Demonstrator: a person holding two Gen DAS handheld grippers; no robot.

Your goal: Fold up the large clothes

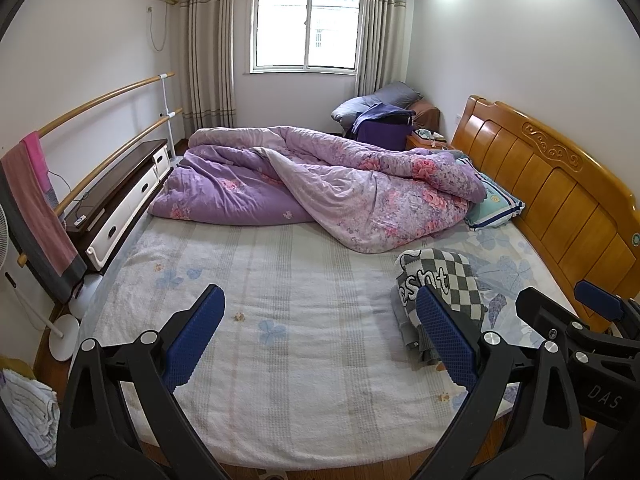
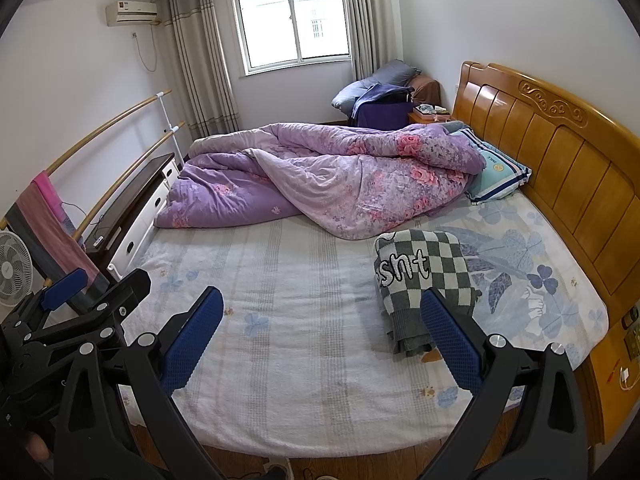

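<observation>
Here both tools hang above the near edge of the bed (image 1: 280, 380) with nothing between their blue pads. The left gripper (image 1: 320, 336) has its fingers spread wide, one pad (image 1: 192, 340) low on the left and the other crossing in front of the near corner of the folded garment, though whether it touches the cloth cannot be told. The right gripper (image 2: 320, 336) is spread just as wide and empty; its right pad (image 2: 452, 344) likewise overlaps the near end of the checked sweater (image 2: 424, 280) in view. Each tool shows at the edge of the other's view, the two held side by side. The sweater, grey and white checks with dark lettering on a pale band, lies folded into a compact bundle on the right half of the sheet, its long axis running from near to far, the lettered end toward the far side. Beyond it a purple floral quilt (image 1: 320, 184) is heaped across the far half of the mattress, its nearest flap close to the sweater's far end. A pillow (image 2: 500, 176) rests against the wooden headboard (image 2: 560, 168) along the right. The near left and middle of the sheet lie flat and open, while the mattress edge runs just below the tools.
</observation>
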